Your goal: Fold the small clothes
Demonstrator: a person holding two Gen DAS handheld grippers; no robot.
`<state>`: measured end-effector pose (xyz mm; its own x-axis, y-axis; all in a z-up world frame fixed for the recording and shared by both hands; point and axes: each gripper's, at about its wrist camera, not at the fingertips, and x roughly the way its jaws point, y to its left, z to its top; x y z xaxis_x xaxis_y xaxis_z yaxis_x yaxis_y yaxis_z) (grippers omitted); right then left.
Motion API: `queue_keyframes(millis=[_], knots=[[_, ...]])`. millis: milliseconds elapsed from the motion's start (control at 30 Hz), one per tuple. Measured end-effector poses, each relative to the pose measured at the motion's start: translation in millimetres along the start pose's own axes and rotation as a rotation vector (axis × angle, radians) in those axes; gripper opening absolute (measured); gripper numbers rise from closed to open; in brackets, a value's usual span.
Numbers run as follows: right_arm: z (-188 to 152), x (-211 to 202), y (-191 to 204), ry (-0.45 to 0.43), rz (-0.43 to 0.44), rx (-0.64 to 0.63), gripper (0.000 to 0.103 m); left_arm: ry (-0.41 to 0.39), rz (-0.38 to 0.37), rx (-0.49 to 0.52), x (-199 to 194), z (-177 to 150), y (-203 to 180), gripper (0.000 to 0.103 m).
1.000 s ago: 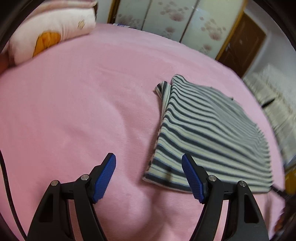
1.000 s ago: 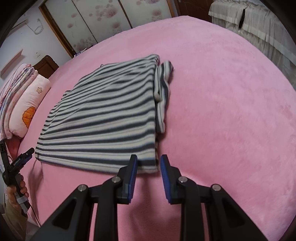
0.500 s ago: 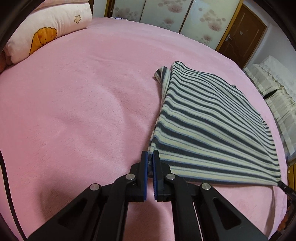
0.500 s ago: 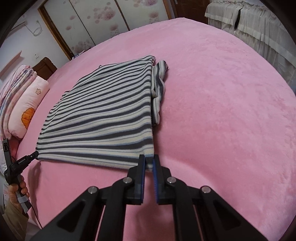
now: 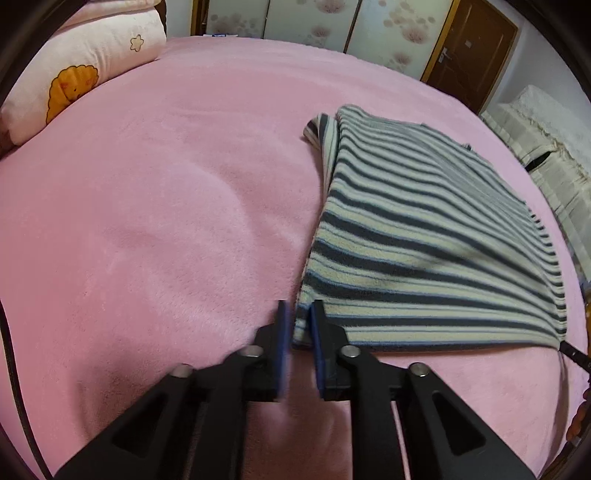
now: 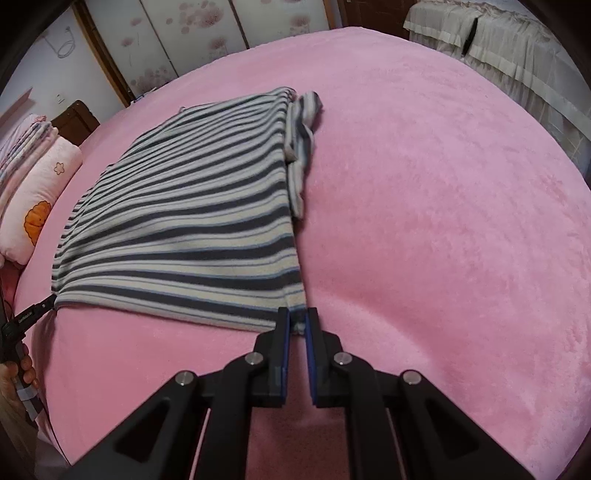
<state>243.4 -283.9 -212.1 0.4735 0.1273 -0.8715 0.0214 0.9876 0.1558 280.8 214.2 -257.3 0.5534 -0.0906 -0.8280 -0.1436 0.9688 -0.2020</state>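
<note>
No legible writing. Grey-and-cream striped fleece garment (image 5: pixel 424 236) lies on pink plush bed (image 5: pixel 166 206); L gripper (image 5: pixel 297 325) & R gripper (image 6: pixel 296 325) each pinch a near corner. Pink cartoon pillow (image 5: pixel 85 70), floral wardrobe doors (image 5: pixel 306 18) behind.

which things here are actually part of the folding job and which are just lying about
In the job:
striped garment, near hem lifted
left gripper, shut on its near left corner
right gripper, shut on its near right corner

Just there:
pink blanket underneath
cartoon pillow
floral wardrobe doors
</note>
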Motion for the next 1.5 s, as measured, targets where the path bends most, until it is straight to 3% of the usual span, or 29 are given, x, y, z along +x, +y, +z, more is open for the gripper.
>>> queue_keyframes(millis=[67, 100, 167, 300, 400, 533, 833, 1000, 1100, 1133, 1167, 1200, 1233, 1267, 1500], knots=[[0.2, -6.9, 0.5, -0.011, -0.020, 0.007, 0.021, -0.019, 0.034, -0.028, -7.4, 0.6, 1.4, 0.051], [-0.1, -11.3, 1.0, -0.020, -0.034, 0.011, 0.023, -0.031, 0.050, -0.048, -14.3, -0.3, 2.2, 0.055], [-3.0, -23.5, 2.1, -0.043, -0.039, 0.022, 0.024, -0.048, 0.040, -0.085, -29.1, -3.9, 1.8, 0.055], [-13.7, -39.4, 10.1, -0.054, 0.055, 0.068, 0.024, -0.033, -0.109, -0.172, -50.7, -22.4, -10.6, 0.055], [-24.7, -30.7, 25.1, 0.001, 0.166, 0.101, 0.024, 0.045, -0.223, -0.195, -40.3, -38.1, -32.9, 0.055], [-30.9, -5.5, 48.4, 0.055, 0.239, 0.123, 0.024, 0.105, -0.278, -0.197, -18.9, -50.0, -61.5, 0.054], [-18.3, 27.0, 81.2, 0.018, 0.306, 0.207, 0.024, 0.046, -0.311, -0.197, 6.3, -39.7, -107.2, 0.054], [-9.0, 35.8, 85.7, -0.002, 0.320, 0.270, 0.024, 0.044, -0.335, -0.256, 14.4, -31.2, -109.4, 0.054], [-8.2, 41.0, 84.6, -0.002, 0.320, 0.299, 0.024, 0.050, -0.306, -0.266, 18.7, -28.5, -108.7, 0.054], [-8.5, 43.8, 84.3, -0.002, 0.318, 0.312, 0.024, 0.060, -0.287, -0.267, 21.7, -28.3, -110.7, 0.048], [-9.2, 44.5, 82.9, -0.004, 0.320, 0.317, 0.024, 0.073, -0.240, -0.261, 24.5, -27.8, -112.4, 0.027], [-9.8, 44.9, 83.2, -0.007, 0.311, 0.319, 0.022, 0.083, -0.215, -0.250, 26.0, -27.7, -112.3, 0.017], [-10.0, 44.6, 83.3, -0.013, 0.295, 0.318, 0.010, 0.096, -0.209, -0.244, 27.5, -27.6, -112.4, 0.010], [-11.0, 43.6, 81.7, -0.014, 0.287, 0.315, 0.005, 0.099, -0.209, -0.249, 27.5, -28.2, -111.8, 0.008], [-23.9, 27.3, 80.9, -0.040, 0.277, 0.305, 0.003, 0.107, -0.177, -0.185, 15.8, -32.3, -116.3, 0.004]])
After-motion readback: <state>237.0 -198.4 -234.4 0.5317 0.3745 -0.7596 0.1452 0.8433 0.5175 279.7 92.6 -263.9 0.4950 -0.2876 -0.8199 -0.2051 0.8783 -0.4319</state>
